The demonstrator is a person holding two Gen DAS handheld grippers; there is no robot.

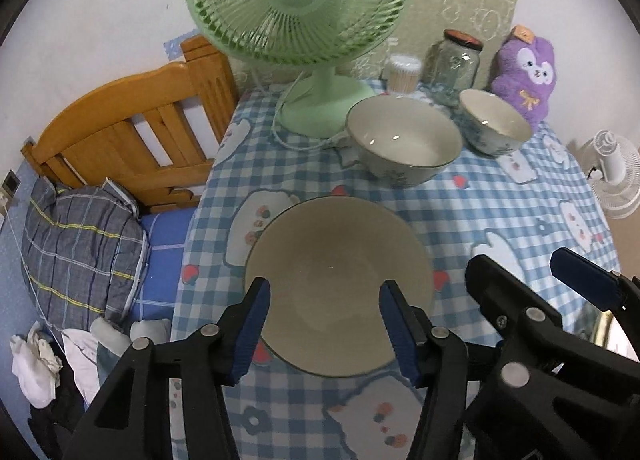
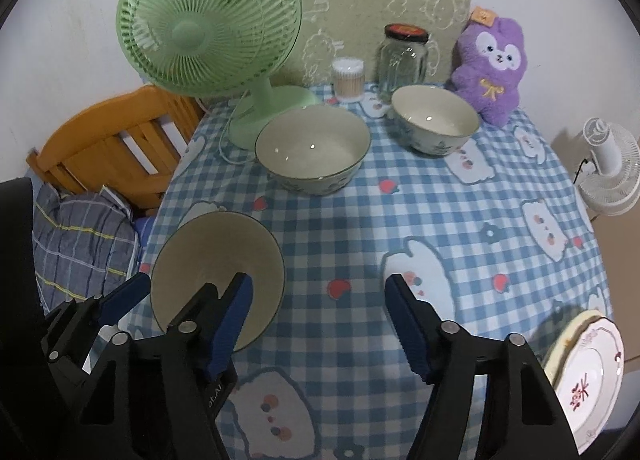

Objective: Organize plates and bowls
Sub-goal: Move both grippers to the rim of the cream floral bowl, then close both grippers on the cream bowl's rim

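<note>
Since the near bowl (image 1: pixel 338 284) lies at 12 o'clock between our left gripper (image 1: pixel 324 324) open jaws, we use it; right gripper (image 2: pixel 318 320), at its 3 o'clock, gapes empty

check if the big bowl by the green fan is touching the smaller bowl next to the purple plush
Apart. The right wrist view shows checked tablecloth plainly between the big bowl and the smaller bowl.

Our left gripper (image 1: pixel 324 326) and right gripper (image 2: pixel 319 324) wore black frames, silver rivets behind ribbed blue fingers (image 1: pixel 250 334).
</note>
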